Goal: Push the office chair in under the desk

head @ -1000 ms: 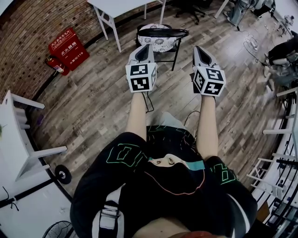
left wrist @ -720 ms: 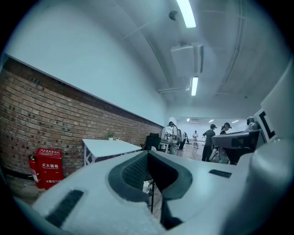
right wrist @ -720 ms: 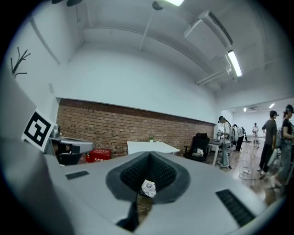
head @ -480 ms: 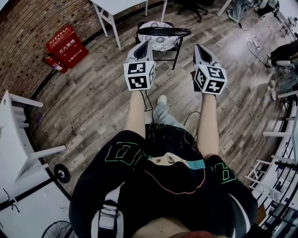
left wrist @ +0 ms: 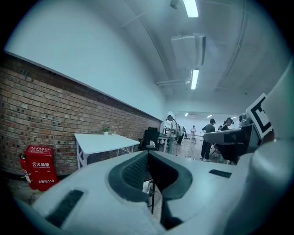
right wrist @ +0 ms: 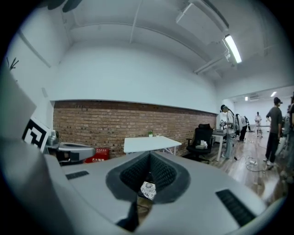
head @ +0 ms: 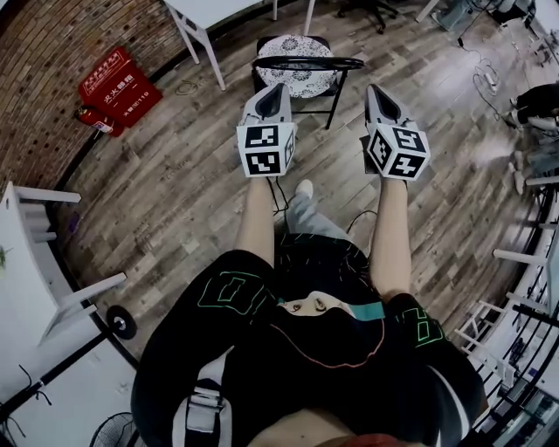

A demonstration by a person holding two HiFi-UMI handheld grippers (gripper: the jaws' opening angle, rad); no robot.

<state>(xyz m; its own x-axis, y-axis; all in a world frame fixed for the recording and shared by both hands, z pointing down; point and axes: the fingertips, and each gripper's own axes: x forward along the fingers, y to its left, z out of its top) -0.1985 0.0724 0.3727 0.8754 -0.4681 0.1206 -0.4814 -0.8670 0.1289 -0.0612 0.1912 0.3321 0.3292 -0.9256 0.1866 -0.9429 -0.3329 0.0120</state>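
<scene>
Grippers both closed up, chair out in the open

My left gripper (head: 276, 89) and right gripper (head: 376, 91) each have their jaws pressed together with nothing in them, held side by side over the grey wood-plank floor (head: 183, 192). The black-framed office chair with the white patterned seat cushion (head: 301, 77) stands just past the tips, nearer the left one. It's in front of the white-topped desk with white legs (head: 203, 17), not under it. A red fire-extinguisher box (head: 120, 85) sits by the brick wall (head: 35, 96).
</scene>
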